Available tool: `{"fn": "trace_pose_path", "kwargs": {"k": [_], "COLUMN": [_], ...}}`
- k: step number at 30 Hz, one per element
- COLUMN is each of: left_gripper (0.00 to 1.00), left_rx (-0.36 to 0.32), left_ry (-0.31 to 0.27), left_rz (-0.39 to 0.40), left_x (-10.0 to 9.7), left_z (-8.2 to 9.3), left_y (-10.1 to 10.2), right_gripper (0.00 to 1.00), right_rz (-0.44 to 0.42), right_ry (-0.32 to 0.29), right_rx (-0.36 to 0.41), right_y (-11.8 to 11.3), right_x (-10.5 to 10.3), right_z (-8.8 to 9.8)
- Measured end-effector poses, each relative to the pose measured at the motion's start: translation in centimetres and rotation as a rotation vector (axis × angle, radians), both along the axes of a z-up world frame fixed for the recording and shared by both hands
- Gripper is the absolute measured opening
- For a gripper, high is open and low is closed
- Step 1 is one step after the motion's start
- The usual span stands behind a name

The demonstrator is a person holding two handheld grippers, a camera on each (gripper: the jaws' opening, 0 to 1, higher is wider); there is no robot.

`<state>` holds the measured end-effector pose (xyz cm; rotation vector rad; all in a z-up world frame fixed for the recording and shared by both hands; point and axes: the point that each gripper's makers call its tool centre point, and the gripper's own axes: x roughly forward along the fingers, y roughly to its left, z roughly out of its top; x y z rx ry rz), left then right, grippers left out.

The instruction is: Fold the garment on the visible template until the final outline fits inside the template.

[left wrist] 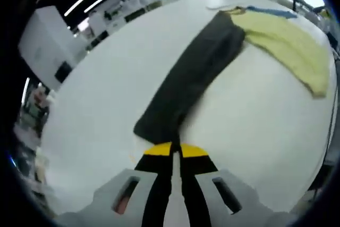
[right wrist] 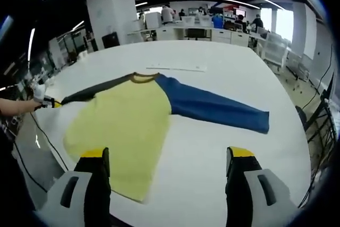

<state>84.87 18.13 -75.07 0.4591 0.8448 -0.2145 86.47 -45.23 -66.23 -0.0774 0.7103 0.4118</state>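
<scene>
One shirt (right wrist: 133, 115) lies flat on the white table (right wrist: 223, 67): dark sleeve (left wrist: 186, 81) at left, yellow body in the middle, blue sleeve (right wrist: 212, 107) stretched right. Left gripper (left wrist: 172, 150), jaws together, pinches the dark sleeve's cuff; in the right gripper view it sits at the far left by a hand. Right gripper (right wrist: 169, 166) hovers over the yellow hem, jaws wide apart. A thin white strip (right wrist: 178, 68) lies beyond the collar.
</scene>
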Motion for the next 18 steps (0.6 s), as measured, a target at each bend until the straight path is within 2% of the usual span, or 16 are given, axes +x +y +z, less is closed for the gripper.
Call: {"fn": "trace_pose_path", "kwargs": {"k": [3,4,8,18], "left_gripper": [0.0,0.0,0.0,0.0], "left_rx": [0.013,0.04,0.076,0.079], "left_ry": [0.018,0.038,0.076,0.1], "left_rz": [-0.008,-0.027,-0.056,-0.021], "left_x": [-0.2,-0.3,0.0,2.3], "left_z": [-0.3,-0.5,-1.0,-0.9], "left_y": [0.2,0.5,1.0,2.4], "right_gripper": [0.9,0.9,0.9,0.9], "right_rz": [0.002,0.002,0.003,-0.009], "right_ry": [-0.002,-0.003,-0.006,-0.006], "right_rx": [0.001,0.001,-0.001,-0.003], "right_y": [0.1,0.1,0.1,-0.3], "right_x": [0.1,0.1,0.2,0.1], "right_z": [0.0,0.1,0.2,0.3]}}
